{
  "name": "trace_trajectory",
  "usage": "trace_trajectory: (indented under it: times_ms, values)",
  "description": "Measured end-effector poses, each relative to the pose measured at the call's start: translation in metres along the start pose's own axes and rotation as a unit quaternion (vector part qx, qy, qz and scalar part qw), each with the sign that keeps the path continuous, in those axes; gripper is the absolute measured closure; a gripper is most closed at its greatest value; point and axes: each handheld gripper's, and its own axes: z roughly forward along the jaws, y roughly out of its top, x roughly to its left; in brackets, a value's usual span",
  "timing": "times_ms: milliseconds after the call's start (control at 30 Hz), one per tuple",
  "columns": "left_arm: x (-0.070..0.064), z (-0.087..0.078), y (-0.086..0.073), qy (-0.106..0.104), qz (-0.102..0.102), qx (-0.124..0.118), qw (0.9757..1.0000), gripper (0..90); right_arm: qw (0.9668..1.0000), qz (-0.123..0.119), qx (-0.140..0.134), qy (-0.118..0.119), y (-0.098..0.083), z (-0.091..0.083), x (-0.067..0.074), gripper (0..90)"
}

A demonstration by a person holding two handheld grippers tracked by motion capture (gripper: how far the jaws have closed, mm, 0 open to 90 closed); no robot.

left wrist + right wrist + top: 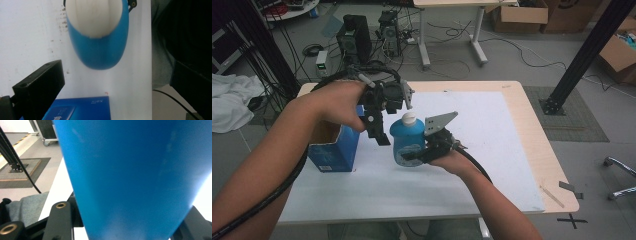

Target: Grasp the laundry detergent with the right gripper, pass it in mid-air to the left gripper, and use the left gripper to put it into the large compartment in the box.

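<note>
Near the white-topped table's [512, 150] left edge, the right gripper [419, 155] is pinching a blue bottle [408, 142] while the left gripper [384, 117] is hovering spread, cables littering the grey floor [532, 55].

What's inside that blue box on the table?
The blue box stands open at the top, and a brown inner wall shows. The left forearm covers part of the opening, so I cannot tell whether anything lies in it.

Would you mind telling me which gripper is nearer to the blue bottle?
Right. The right gripper is shut on the blue bottle, holding its lower body; the left gripper, open, hovers just above its white cap.
</note>
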Motion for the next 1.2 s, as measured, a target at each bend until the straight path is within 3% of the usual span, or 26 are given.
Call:
trace_trajectory:
  times_ms: [400, 900, 1200]
  values:
    - [-0.003, 0.008, 0.015, -0.003, 0.006, -0.003, 1.0, 0.1, 1.0, -0.004, -0.005, -0.001, 0.005, 0.013, 0.002, 43.7]
    - [0.001, 0.027, 0.024, 0.003, -0.006, 0.039, 0.9992, 0.2, 0.9997, -0.02, -0.015, 0.007, 0.014, 0.021, 0.006, 43.8]
    - [0.002, 0.031, 0.025, 0.003, -0.003, 0.05, 0.9988, 5.3, 0.9996, -0.019, -0.015, 0.011, 0.016, 0.023, 0.007, 43.8]
